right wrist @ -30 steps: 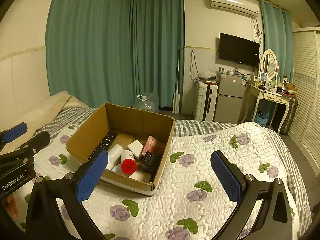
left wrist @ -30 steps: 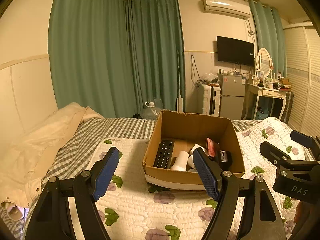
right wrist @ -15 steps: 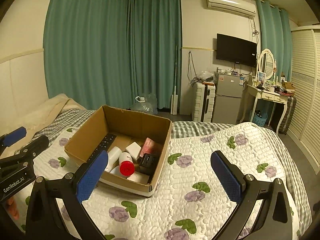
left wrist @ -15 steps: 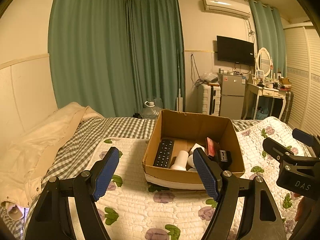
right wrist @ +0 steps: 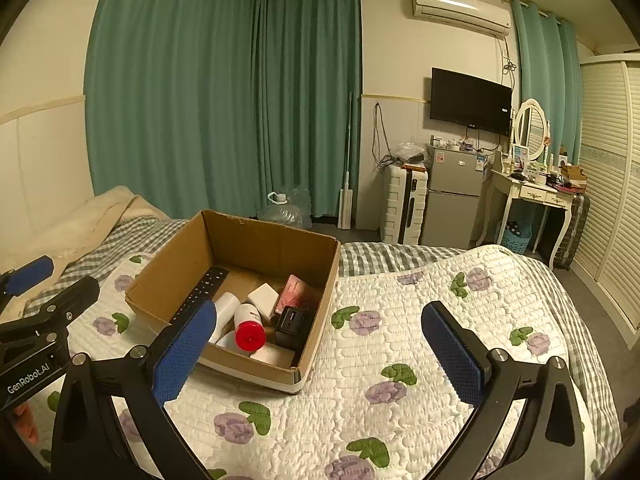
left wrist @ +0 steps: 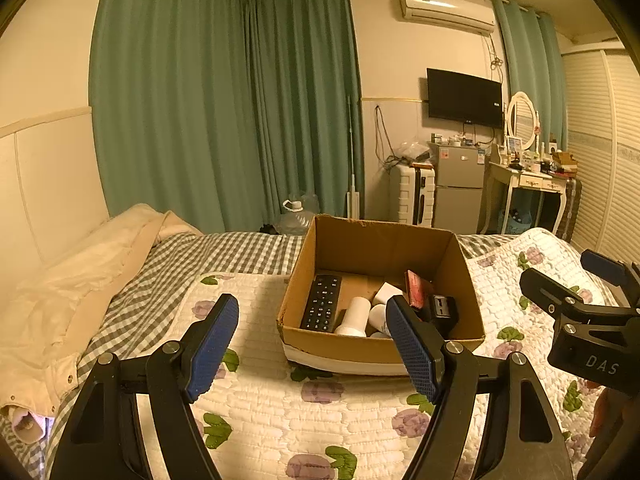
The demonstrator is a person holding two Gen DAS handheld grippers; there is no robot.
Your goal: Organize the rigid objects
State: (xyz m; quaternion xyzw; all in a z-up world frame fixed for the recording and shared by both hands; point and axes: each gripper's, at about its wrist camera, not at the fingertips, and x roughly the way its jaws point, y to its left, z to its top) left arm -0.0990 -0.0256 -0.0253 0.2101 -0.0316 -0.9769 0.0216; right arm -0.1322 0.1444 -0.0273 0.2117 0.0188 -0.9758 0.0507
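Cardboard box (right wrist: 324, 292) holds 1 remote (left wrist: 322, 308), 1 red-capped bottle (right wrist: 250, 330).

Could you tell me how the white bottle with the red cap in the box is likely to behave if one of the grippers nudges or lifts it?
The bottle lies on its side, so a nudge would probably roll it, though the charger and remote crowd it. Its smooth round body may slip between the fingers. It looks like rigid plastic, likely light.

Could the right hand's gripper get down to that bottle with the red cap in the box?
Probably yes. The right gripper is open and empty, the cardboard box has no lid, and the red-capped bottle lies on top, though neighbours crowd it.
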